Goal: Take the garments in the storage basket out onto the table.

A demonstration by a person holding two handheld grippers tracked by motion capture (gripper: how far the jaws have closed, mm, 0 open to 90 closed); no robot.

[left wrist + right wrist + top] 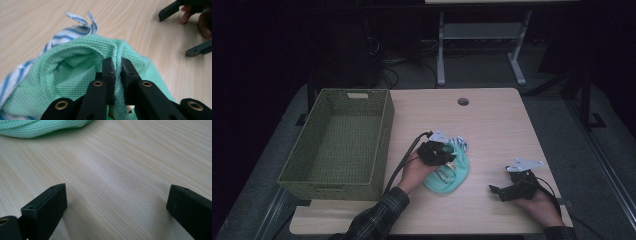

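Note:
A mint green waffle-weave cloth (pixel 447 175) lies crumpled near the middle of the wooden table (pixel 492 125), with a blue and white striped cloth (pixel 458 143) peeking out at its far edge. My left gripper (pixel 447 155) is shut on a raised fold of the green cloth (pixel 82 80); the fold is pinched between the two black jaws (pixel 117 72). The striped cloth (pixel 72 32) lies behind and under the green one. My right gripper (pixel 498 191) rests low over bare table at the front right, open, with nothing between its jaws (pixel 115 205). An edge of the green cloth (pixel 37 127) shows beyond it.
A green woven basket (pixel 339 145) with nothing in it stands on the table's left side. A round cable hole (pixel 463 101) sits near the far edge. Beyond the table are a grey floor, cables and white table legs (pixel 441 50). Bare wood lies between the cloth and the right gripper.

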